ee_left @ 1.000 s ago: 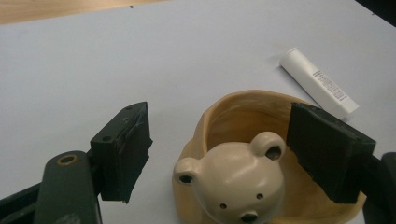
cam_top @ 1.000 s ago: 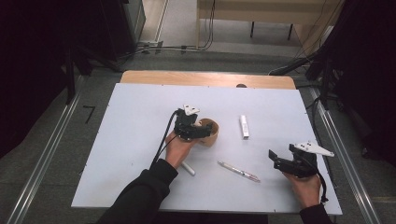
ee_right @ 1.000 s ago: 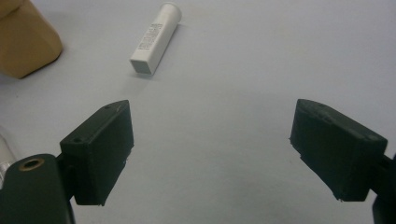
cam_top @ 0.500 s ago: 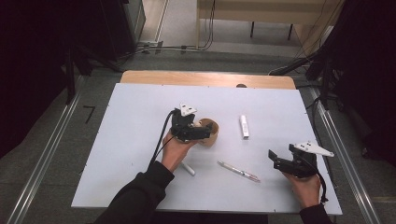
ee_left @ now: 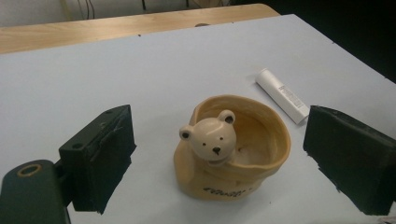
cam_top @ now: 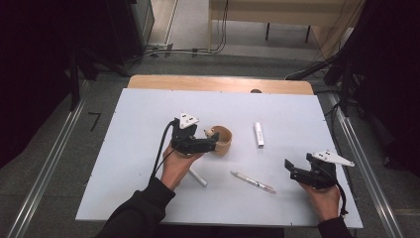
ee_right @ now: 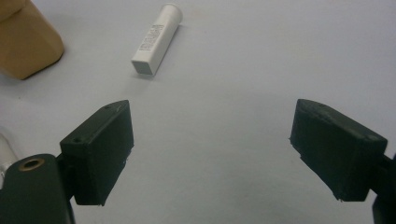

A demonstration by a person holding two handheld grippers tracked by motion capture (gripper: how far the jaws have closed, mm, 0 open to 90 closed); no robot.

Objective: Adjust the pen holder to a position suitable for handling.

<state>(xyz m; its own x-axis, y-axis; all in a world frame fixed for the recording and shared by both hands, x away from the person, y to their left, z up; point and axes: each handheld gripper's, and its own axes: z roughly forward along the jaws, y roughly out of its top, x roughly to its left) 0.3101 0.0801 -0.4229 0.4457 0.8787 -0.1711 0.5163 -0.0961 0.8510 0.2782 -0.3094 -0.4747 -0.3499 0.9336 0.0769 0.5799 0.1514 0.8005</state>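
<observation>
A tan ceramic cup with a bear's head on its rim [cam_top: 221, 140] [ee_left: 233, 149] stands upright mid-table. My left gripper [cam_top: 212, 145] [ee_left: 219, 122] points at it from the left. Its jaws have just been opening and now stand wide, with the cup between and ahead of them and both pads clear of it. A white tube [cam_top: 258, 134] [ee_left: 281, 94] [ee_right: 156, 39] lies to the right of the cup. My right gripper [cam_top: 291, 171] [ee_right: 210, 122] rests low at the right front, open, with bare table between its jaws. The cup's side [ee_right: 25, 42] shows at the right gripper view's top left.
A pen [cam_top: 253, 182] lies between the two hands near the front. A short white stick [cam_top: 198, 177] lies beside the left hand. The white board [cam_top: 148, 114] covers a wooden table [cam_top: 218, 83]; dark floor and metal rails flank it.
The left gripper has drawn back from the cup, to the left and slightly upward, with its jaws wider. The cup stays in place. The right hand has not moved.
</observation>
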